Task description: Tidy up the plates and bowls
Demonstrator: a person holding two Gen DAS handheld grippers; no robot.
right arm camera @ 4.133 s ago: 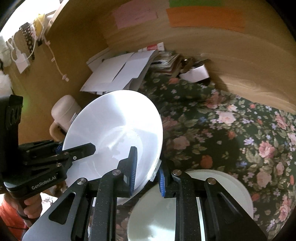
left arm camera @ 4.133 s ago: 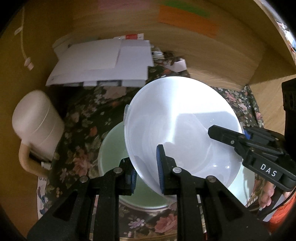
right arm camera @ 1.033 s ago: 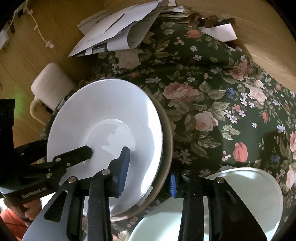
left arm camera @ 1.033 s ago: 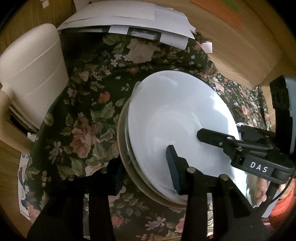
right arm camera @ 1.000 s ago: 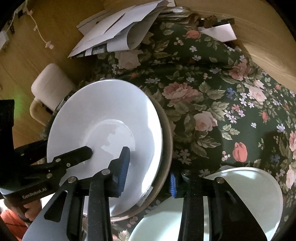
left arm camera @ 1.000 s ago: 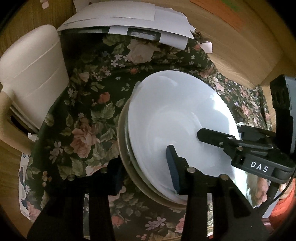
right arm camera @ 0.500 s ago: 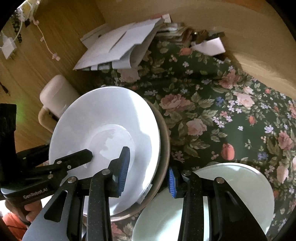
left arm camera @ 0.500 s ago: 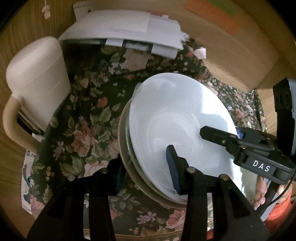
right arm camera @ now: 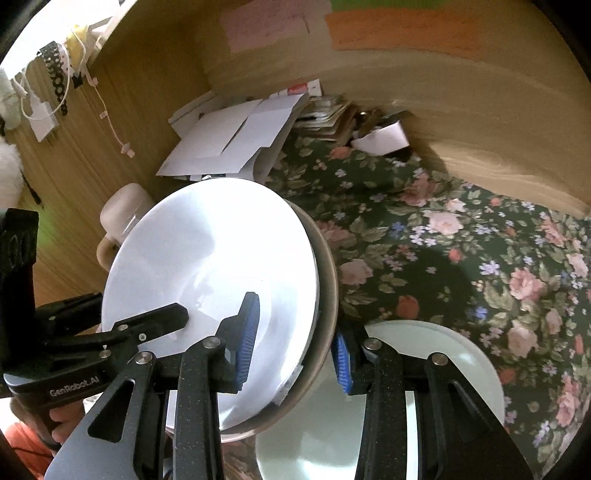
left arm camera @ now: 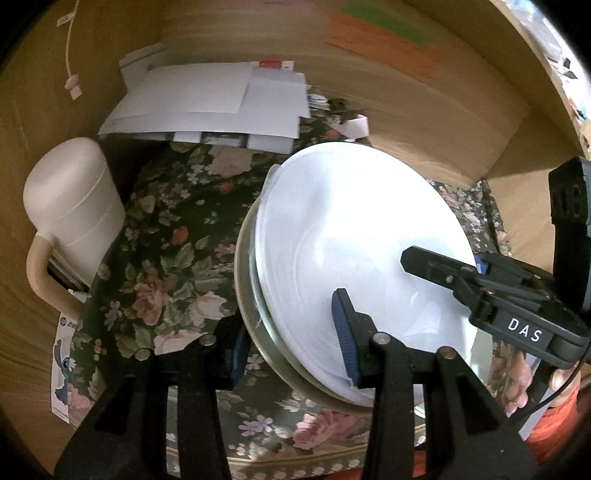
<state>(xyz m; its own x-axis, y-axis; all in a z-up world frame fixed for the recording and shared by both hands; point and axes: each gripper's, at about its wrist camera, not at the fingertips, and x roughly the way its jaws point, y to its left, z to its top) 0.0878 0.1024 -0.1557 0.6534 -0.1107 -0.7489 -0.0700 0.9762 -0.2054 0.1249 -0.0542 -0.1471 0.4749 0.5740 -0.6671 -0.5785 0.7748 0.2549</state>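
Stack of dishes, nested: you held a white bowl (left arm camera: 354, 240) seated inside a tan-rimmed dish (right arm camera: 327, 295), the pair tilted above the floral tablecloth (right arm camera: 443, 251). Your left gripper (left arm camera: 291, 350) pinched the stack's near-left edge, one blue pad inside the white bowl, the other beneath the tan rim. Your right gripper (right arm camera: 295, 350) pinched the opposite edge the same way, one pad on the bowl's inner face and one under the outer rim. Both sets of jaws were pressed onto the stack, neither spread free.

Pale green plate (right arm camera: 424, 387): it lay flat on the cloth below your right gripper, partly hidden by its fingers.

Cream jug with handle (left arm camera: 70, 221): it stood at the cloth's left edge, apart from the stack.

White papers (left arm camera: 207, 103): these were heaped against the wooden back wall (left arm camera: 424, 122), behind the dishes.

Orange and green notes (right arm camera: 402, 29): you had these stuck on that wall.
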